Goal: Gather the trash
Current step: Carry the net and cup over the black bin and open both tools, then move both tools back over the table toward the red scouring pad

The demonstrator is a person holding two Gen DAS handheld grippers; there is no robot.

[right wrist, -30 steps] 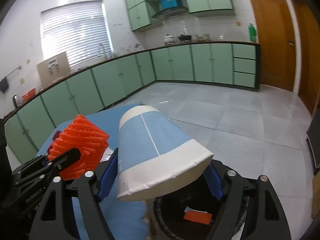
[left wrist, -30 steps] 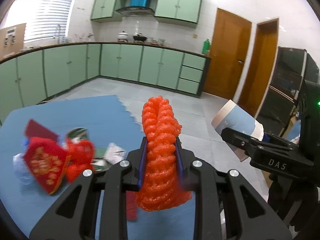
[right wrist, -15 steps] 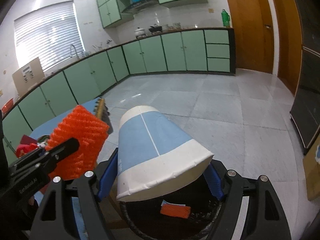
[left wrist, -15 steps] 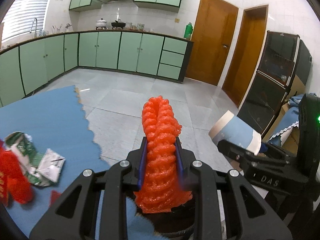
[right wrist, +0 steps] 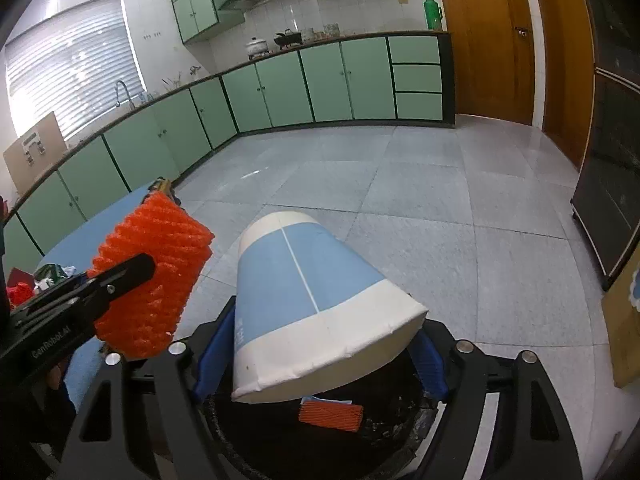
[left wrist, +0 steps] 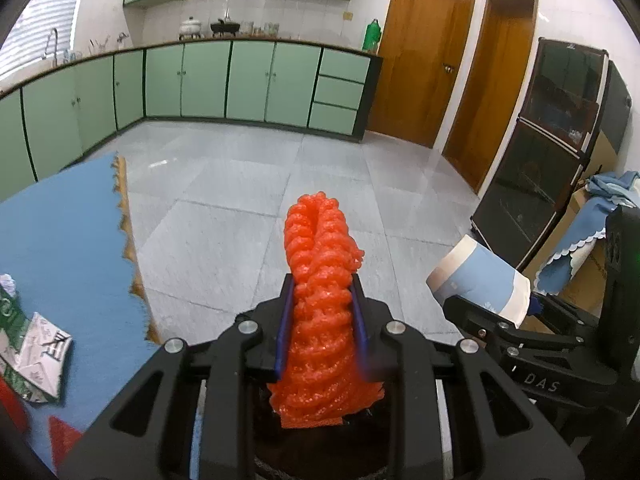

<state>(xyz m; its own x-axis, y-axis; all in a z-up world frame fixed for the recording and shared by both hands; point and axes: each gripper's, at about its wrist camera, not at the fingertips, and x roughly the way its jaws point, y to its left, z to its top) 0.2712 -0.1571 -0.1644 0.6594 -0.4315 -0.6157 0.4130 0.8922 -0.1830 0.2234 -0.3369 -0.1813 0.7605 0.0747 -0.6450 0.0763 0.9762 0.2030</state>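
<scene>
My left gripper (left wrist: 322, 292) has an orange foam net (left wrist: 320, 320) upright between its blue pads, which still touch it while the jaws are opening. In the right wrist view the same net (right wrist: 152, 276) hangs left of the cup. My right gripper (right wrist: 324, 332) carries a blue and white paper cup (right wrist: 312, 300) lying on its side, mouth toward the camera. Its pads rest on the cup's sides and the jaws are opening. Both grippers hover over a black bin (right wrist: 400, 444), which has an orange piece (right wrist: 331, 416) inside.
A blue-covered table (left wrist: 60, 240) lies at the left with a crumpled white and green wrapper (left wrist: 36, 356) and a red scrap (left wrist: 64, 436). Grey tiled floor stretches ahead to green cabinets. A dark glass cabinet (left wrist: 552, 168) stands at the right.
Both grippers have swung away from the table and sunk over the black bin. The red trash on the table has slid out of the left wrist view.
</scene>
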